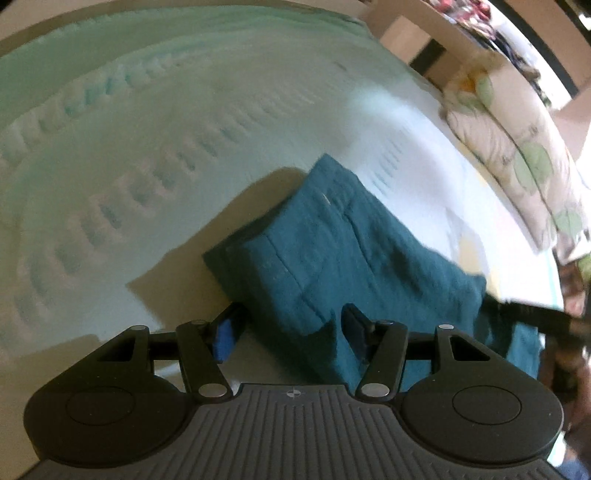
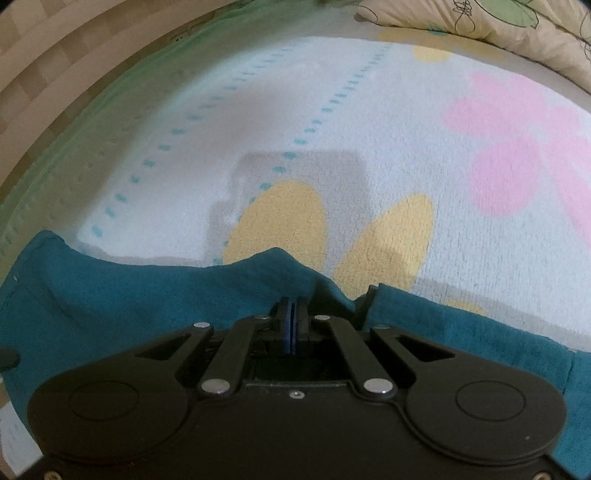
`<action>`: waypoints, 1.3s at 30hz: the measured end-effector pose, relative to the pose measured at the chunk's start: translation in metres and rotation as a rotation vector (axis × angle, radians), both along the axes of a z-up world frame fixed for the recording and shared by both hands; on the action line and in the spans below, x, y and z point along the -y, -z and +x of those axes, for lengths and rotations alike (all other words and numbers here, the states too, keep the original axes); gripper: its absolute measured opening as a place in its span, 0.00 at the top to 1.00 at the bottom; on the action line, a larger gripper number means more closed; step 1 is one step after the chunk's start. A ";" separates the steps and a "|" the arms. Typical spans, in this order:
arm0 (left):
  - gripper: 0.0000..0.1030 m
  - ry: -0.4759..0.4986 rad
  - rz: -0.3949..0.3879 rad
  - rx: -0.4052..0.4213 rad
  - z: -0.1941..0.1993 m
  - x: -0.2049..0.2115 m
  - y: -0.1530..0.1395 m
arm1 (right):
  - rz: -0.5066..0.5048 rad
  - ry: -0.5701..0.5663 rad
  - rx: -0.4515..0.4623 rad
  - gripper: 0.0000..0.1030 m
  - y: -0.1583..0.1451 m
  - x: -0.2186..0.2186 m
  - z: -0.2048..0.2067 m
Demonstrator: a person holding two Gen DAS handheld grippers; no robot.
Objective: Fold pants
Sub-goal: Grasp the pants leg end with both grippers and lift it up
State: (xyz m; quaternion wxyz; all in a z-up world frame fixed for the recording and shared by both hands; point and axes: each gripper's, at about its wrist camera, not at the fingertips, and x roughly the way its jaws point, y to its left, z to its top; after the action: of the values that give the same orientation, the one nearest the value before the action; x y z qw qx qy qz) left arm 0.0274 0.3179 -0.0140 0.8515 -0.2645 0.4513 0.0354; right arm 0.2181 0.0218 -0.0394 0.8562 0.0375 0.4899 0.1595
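Teal pants [image 1: 332, 251] lie folded on a pale blanket [image 1: 184, 147], one corner pointing away from me. My left gripper [image 1: 291, 325] hangs open over their near edge. Its blue-padded left finger [image 1: 225, 334] is off the cloth and its right finger [image 1: 354, 323] is over it. In the right wrist view the pants [image 2: 110, 302] stretch across the bottom and bunch into a peak at my right gripper [image 2: 293, 306]. That gripper is shut, pads together, with its tips buried in the raised fold of fabric.
The blanket [image 2: 332, 110] carries yellow and pink flower prints and dotted teal lines, with a green border [image 2: 74, 122] at the left. A floral pillow [image 1: 517, 155] [image 2: 498, 22] lies at the far right. A dark blurred shape [image 1: 535, 319] crosses the pants' right end.
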 end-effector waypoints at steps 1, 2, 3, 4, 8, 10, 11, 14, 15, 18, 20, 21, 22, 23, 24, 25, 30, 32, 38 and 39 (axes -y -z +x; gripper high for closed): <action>0.45 -0.015 -0.006 -0.002 0.005 -0.002 0.001 | 0.006 0.003 -0.002 1.00 0.000 0.001 -0.001; 0.45 -0.025 -0.011 0.001 0.008 -0.002 0.002 | 0.010 0.004 -0.005 1.00 0.000 0.002 -0.001; 0.45 -0.033 -0.014 0.010 0.010 -0.002 0.003 | 0.012 0.003 -0.006 1.00 0.000 0.002 0.000; 0.45 -0.042 -0.012 0.021 0.013 -0.002 0.003 | 0.012 0.002 -0.008 1.00 0.000 0.002 0.000; 0.45 -0.086 -0.002 0.045 0.022 -0.003 0.002 | 0.016 0.000 -0.009 1.00 0.001 0.002 0.001; 0.45 -0.112 -0.009 0.056 0.027 -0.003 0.003 | 0.020 0.001 -0.009 1.00 0.001 0.003 0.001; 0.45 -0.124 -0.014 0.063 0.030 -0.003 0.003 | 0.020 0.001 -0.010 1.00 0.001 0.003 0.001; 0.78 -0.091 0.015 0.070 0.038 0.006 0.000 | 0.015 -0.017 -0.011 1.00 -0.003 0.003 0.001; 0.78 -0.063 0.022 0.068 0.041 0.010 -0.003 | 0.016 -0.026 -0.003 0.98 -0.007 0.002 0.001; 0.79 0.007 0.090 0.119 0.039 0.021 -0.021 | 0.025 -0.036 0.071 0.88 -0.030 0.009 -0.015; 0.80 0.054 0.129 0.138 0.038 0.026 -0.036 | 0.066 -0.050 0.086 0.88 -0.044 0.016 -0.030; 0.80 0.079 0.150 0.152 0.038 0.029 -0.044 | 0.086 -0.053 0.083 0.88 -0.048 0.021 -0.039; 0.80 0.100 0.162 0.161 0.038 0.032 -0.053 | 0.098 -0.059 0.076 0.88 -0.051 0.024 -0.049; 0.80 0.120 0.164 0.169 0.040 0.034 -0.062 | 0.102 -0.067 0.066 0.88 -0.051 0.027 -0.058; 0.80 0.148 0.165 0.178 0.042 0.037 -0.072 | 0.104 -0.075 0.052 0.88 -0.049 0.029 -0.066; 0.80 0.177 0.175 0.187 0.045 0.042 -0.082 | 0.103 -0.083 0.035 0.88 -0.046 0.031 -0.075; 0.80 0.324 0.259 0.277 0.049 0.090 -0.137 | 0.081 -0.108 -0.077 0.88 -0.013 0.035 -0.112; 0.80 0.372 0.253 0.332 0.045 0.115 -0.156 | 0.098 -0.096 -0.151 0.88 0.003 0.040 -0.119; 0.80 0.501 0.215 0.446 0.032 0.201 -0.182 | 0.146 -0.079 -0.180 0.87 -0.010 0.069 -0.140; 0.80 0.530 0.216 0.460 0.030 0.219 -0.181 | 0.144 -0.057 -0.174 0.87 -0.013 0.078 -0.144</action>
State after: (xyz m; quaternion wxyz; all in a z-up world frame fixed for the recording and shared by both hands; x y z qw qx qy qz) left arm 0.0576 0.0987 0.1672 0.9334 -0.0477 0.2943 -0.1996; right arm 0.0744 -0.0558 -0.0268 0.8006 0.0988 0.5506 0.2146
